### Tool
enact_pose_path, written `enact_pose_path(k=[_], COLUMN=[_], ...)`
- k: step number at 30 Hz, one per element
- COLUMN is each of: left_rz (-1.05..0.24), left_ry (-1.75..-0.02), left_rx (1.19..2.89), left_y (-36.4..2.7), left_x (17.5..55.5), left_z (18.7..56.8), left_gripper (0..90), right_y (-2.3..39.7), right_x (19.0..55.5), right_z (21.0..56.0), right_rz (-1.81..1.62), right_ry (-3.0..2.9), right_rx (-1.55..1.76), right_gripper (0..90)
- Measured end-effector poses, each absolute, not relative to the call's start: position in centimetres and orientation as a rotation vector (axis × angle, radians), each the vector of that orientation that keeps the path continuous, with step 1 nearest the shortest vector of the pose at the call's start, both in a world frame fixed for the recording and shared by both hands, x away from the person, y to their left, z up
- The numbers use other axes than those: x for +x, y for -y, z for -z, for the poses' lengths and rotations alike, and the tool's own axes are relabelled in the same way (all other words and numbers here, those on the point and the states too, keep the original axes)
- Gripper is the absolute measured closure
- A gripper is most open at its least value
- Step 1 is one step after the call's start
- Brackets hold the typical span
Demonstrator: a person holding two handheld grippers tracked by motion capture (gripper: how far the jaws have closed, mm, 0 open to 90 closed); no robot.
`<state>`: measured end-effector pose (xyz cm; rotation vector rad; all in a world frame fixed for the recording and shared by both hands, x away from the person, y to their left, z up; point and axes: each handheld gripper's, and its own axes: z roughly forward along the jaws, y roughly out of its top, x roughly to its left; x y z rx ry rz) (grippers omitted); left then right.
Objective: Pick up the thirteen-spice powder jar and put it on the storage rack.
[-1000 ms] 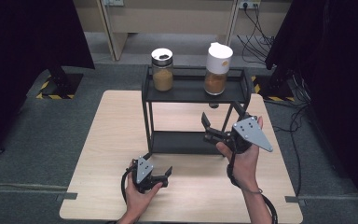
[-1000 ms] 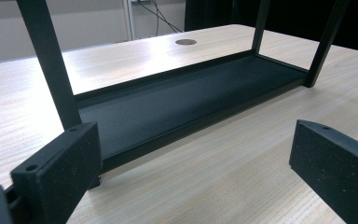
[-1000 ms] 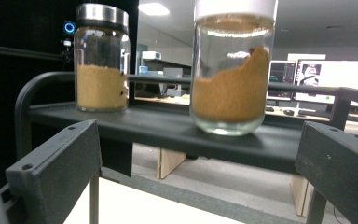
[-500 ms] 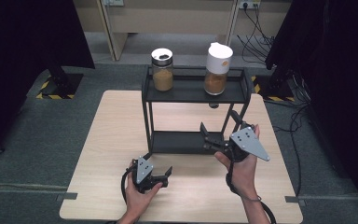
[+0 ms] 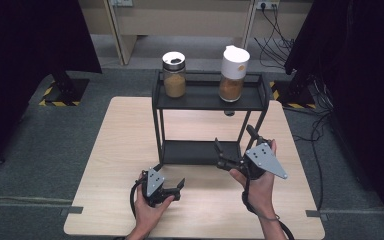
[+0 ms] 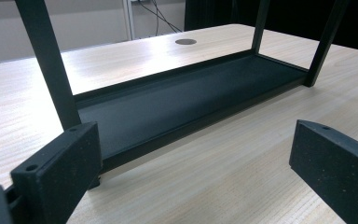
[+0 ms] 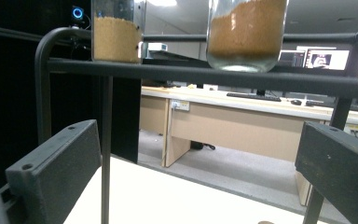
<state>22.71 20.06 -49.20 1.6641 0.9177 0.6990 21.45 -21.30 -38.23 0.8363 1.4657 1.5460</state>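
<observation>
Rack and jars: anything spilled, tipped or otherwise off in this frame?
Nothing stands out. Both jars, the dark-lidded one and the white-lidded one, stand upright on the rack's top shelf; no spill shows on the table.

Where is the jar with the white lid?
In the high view, the white-lidded jar stands on the black rack's top shelf, right side, beside the dark-lidded jar.

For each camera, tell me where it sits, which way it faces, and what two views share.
High view: above the person's side, looking forward and down on the light wooden table; both hands with the left tool and right tool.
Left gripper view: low over the table, facing the black metal two-tier rack's bottom shelf; own open jaws.
Right gripper view: below the top shelf, looking up at two glass jars of brown powder; own open jaws.
Shared: the rack.
</observation>
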Motion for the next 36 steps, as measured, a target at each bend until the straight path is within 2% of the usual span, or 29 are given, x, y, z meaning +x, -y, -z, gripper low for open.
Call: enact_pose_path(k=[36], left_rz=[-0.701], left_ry=[-0.915], left_rx=[1.665], left_y=[-20.1], left_x=[22.7], left_z=[49.2], left_gripper=[1.6], right_y=[22.3], right_x=[20.2], right_z=[42.2], right_rz=[-1.507], right_ry=[-1.559], right_rx=[0.898], right_gripper=[0.3])
